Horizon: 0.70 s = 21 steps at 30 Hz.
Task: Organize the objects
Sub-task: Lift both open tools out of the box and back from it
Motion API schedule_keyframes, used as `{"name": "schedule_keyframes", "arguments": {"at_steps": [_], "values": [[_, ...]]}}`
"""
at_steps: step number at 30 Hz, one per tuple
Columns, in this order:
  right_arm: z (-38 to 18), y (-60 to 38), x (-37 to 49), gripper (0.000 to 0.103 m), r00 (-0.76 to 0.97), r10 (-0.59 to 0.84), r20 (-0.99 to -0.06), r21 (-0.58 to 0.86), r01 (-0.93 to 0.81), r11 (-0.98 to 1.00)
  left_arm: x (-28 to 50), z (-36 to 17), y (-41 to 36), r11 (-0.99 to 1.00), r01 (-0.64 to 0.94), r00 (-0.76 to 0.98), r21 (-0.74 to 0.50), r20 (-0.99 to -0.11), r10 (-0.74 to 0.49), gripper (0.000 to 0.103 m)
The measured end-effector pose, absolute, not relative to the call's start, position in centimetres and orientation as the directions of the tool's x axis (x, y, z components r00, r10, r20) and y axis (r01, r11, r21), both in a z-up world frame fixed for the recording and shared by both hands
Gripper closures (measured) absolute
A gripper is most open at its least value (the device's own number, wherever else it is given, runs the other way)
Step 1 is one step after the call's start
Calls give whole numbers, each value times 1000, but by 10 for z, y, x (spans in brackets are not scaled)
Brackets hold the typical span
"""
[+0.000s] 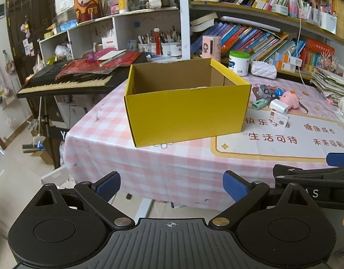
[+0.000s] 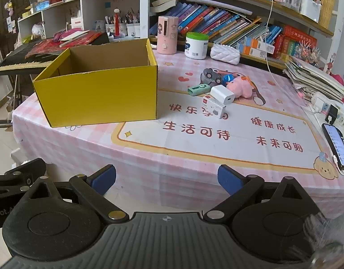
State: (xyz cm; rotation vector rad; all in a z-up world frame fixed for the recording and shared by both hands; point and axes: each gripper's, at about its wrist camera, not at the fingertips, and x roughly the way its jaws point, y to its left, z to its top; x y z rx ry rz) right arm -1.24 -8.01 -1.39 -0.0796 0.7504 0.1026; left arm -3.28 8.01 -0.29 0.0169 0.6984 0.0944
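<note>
An open yellow cardboard box [image 1: 185, 114] [image 2: 97, 96] stands on the pink checked table. Right of it lies a cluster of small items: a pink plush pig [image 2: 240, 87] [image 1: 289, 98], a white charger cube [image 2: 222, 94] [image 1: 278, 107], a small white carton [image 2: 214, 107] [image 1: 279, 118], a mint green item [image 2: 198, 89] [image 1: 259, 104], a grey toy car [image 2: 210, 75] [image 1: 265, 90] and a blue toy [image 2: 228, 78]. My left gripper [image 1: 172, 187] hangs open in front of the table edge, holding nothing. My right gripper [image 2: 167, 179] is open too, short of the table. The right gripper's body [image 1: 313, 183] shows in the left wrist view.
A phone [image 2: 335, 148] on a cable lies at the table's right edge by a paper stack [image 2: 315, 76]. A pink dispenser [image 2: 167, 33], a white green-lidded tub [image 2: 196, 44] and a white quilted pouch [image 2: 225, 53] stand behind. A keyboard [image 1: 66, 80] sits left; bookshelves [image 2: 239, 24] line the back.
</note>
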Motion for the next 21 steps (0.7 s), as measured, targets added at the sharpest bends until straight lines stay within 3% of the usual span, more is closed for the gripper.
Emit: {"name": "schedule_keyframes", "arguments": {"at_steps": [21], "values": [[-22,-166,4,4,706,-84,-703,-33,86,996,17,-12,-7,990,134,736,44,-674,-70,4]]}}
